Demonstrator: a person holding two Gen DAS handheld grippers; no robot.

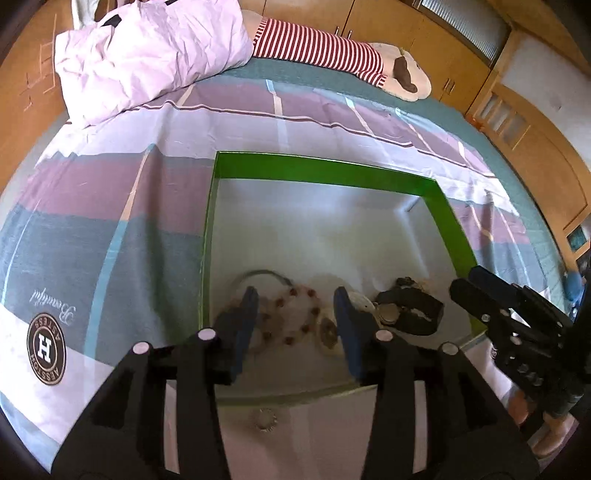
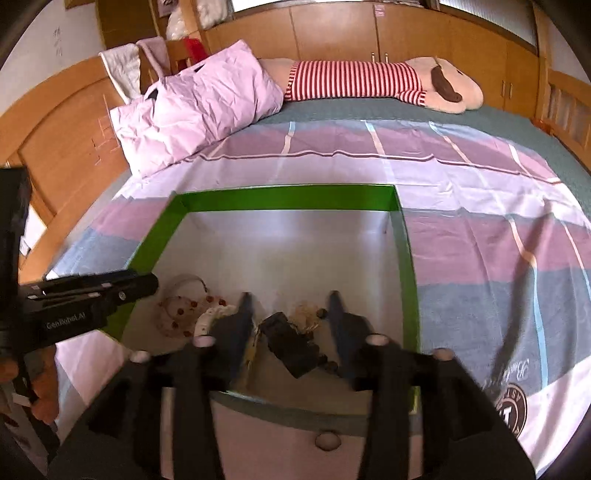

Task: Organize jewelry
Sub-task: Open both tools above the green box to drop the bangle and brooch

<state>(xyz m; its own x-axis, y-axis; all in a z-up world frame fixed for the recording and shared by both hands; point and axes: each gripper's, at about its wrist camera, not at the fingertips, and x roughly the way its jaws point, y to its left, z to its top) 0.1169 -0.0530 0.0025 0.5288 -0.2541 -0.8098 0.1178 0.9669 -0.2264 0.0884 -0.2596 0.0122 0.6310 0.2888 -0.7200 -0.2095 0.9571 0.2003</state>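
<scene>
A green-rimmed box [image 1: 325, 168] with a white floor lies on the bed; it also shows in the right wrist view [image 2: 288, 195]. Near its front edge lie a red-beaded bracelet [image 1: 291, 317], a pale shell-like piece [image 1: 360, 301] and a dark jewelry piece [image 1: 410, 310]. In the right wrist view the beaded bracelet [image 2: 184, 314] is at left and the dark piece [image 2: 291, 343] lies between my fingers. My left gripper [image 1: 295, 321] is open above the bracelet. My right gripper [image 2: 290, 332] is open above the dark piece. A small ring [image 1: 266, 420] lies on the sheet before the box.
The striped bedsheet [image 1: 110, 192] surrounds the box. A pink pillow [image 1: 147, 55] and a striped plush toy [image 1: 332, 48] lie at the far end. Wooden cabinets [image 2: 406, 33] stand behind the bed. A round pale bead [image 2: 327, 441] lies in front of the box.
</scene>
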